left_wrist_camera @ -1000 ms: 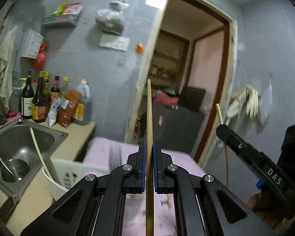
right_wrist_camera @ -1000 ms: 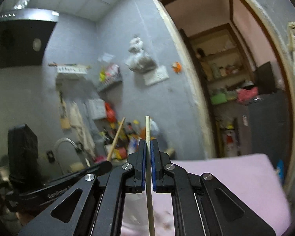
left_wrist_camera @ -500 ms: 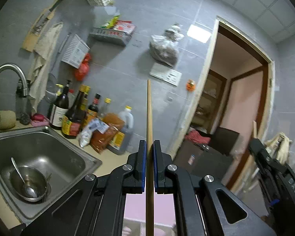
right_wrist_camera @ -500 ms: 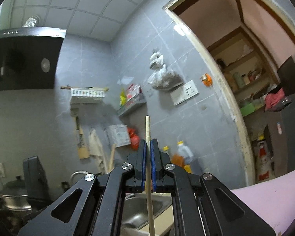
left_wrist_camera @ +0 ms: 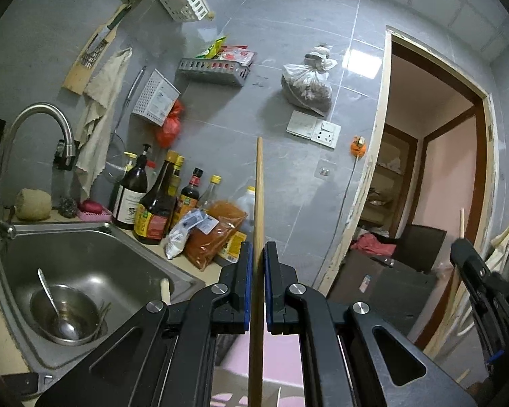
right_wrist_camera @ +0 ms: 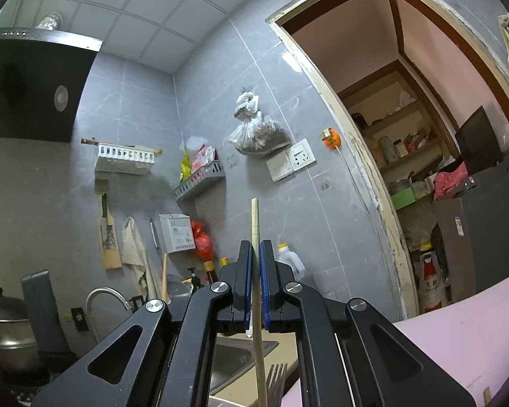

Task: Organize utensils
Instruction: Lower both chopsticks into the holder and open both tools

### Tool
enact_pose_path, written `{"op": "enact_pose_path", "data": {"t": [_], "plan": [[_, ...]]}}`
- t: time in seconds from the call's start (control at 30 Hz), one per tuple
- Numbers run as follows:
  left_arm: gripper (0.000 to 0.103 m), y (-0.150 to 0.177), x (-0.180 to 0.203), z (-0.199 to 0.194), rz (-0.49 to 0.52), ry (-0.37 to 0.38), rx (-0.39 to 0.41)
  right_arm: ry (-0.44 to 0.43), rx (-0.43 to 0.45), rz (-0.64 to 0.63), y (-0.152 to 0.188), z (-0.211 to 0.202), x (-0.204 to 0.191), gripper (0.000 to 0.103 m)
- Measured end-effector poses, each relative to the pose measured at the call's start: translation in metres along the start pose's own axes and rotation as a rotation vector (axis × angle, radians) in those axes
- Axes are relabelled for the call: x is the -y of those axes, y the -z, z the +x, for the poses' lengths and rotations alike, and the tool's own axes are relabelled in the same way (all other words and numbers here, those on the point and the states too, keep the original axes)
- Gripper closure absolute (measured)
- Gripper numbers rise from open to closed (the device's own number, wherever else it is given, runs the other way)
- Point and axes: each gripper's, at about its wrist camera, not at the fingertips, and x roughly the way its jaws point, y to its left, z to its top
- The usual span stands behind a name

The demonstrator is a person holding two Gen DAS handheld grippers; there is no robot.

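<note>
Beside sink [left_wrist_camera: 85, 264] — bottles [left_wrist_camera: 152, 203], spice bags [left_wrist_camera: 213, 230] | bowl [left_wrist_camera: 64, 315] w/ ladle [left_wrist_camera: 51, 302]

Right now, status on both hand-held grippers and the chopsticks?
Left hand-held gripper shut on a wooden chopstick, upright. Right hand-held gripper shut on a paler chopstick. Sink lower left; nothing blocking.

Two chopsticks [left_wrist_camera: 258, 210] [right_wrist_camera: 255, 224] stand upright at frame centre. Two grippers [left_wrist_camera: 258, 254] [right_wrist_camera: 253, 254] hold them, one stick each. One fork [right_wrist_camera: 277, 378] shows at the lower centre.
</note>
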Motion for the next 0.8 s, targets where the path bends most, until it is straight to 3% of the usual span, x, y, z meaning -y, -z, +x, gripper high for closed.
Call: {"op": "enact_pose_path", "data": {"t": [0.3, 0.6, 0.8], "plan": [[0.099, 0.016, 0.008, -0.009, 0.053, -0.008, -0.05, -0.004, -0.075, -0.055, 0.012, -0.001, -0.003, 0.1], [0.097, 0.025, 0.01, -0.016, 0.085, 0.014, -0.215, -0.06, -0.217, -0.192, 0.015, -0.011, -0.017, 0.099], [0.093, 0.021, 0.016, -0.031, 0.096, 0.055, -0.256, -0.07, -0.234, -0.207, 0.007, -0.025, -0.018, 0.091]]}}
